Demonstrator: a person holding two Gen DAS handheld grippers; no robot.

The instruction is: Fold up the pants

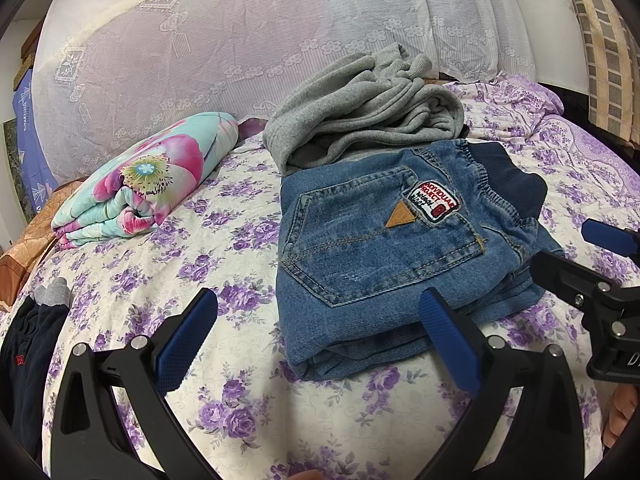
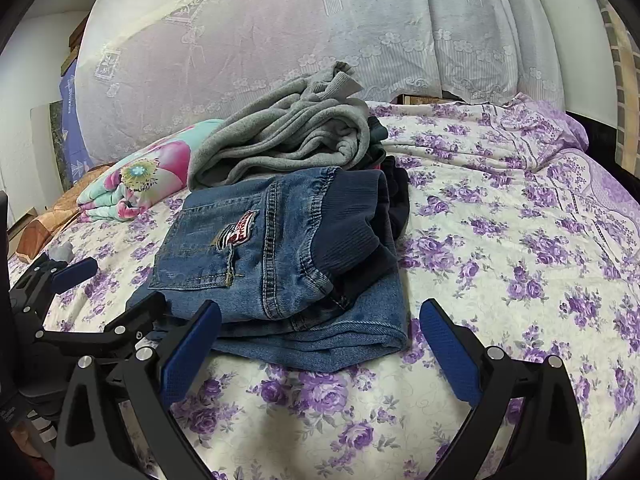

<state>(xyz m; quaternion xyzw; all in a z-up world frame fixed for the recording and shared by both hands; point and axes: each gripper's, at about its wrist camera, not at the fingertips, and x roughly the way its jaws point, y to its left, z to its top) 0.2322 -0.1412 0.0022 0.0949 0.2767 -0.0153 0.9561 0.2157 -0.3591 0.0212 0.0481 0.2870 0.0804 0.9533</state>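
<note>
Jeans (image 1: pixel 384 256): folded compact on bed (image 1: pixel 208 272), pocket up, apparently finished. Left gripper (image 1: pixel 316 344), right gripper (image 2: pixel 320 344): both wide open, empty, flanking near edge, likely released.

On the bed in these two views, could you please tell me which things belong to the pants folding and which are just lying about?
Part of the job:
- folded denim pants
- left claw, open
- right claw, open

Lying about:
- crumpled grey garment
- folded floral blanket
- dark garment at the bed's left edge
- purple-flowered bedsheet
</note>
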